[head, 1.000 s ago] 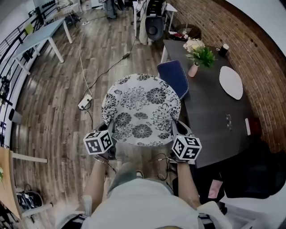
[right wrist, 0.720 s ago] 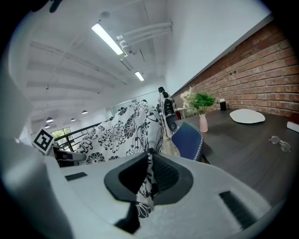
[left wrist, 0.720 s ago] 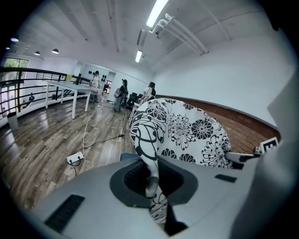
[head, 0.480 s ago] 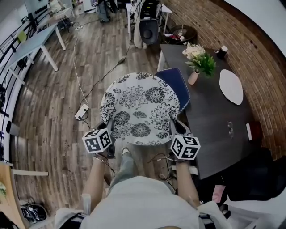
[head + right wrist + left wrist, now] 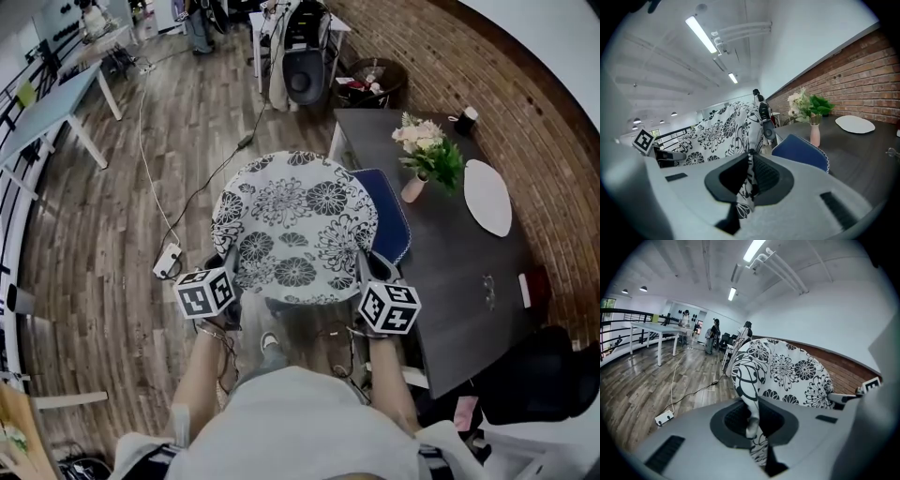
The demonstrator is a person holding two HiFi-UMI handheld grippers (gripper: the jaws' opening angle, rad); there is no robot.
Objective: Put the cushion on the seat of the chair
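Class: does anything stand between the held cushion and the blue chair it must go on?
Nothing visible does. The cushion, pinched by the left claw and right claw, hangs beside the blue chair and hides part of it.

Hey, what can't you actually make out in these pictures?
The chair seat: head view, the cushion covers it; only a blue edge shows.
A small item on the table: head view, too small; right gripper view, cut by the edge.
Distant people: left gripper view, too small.
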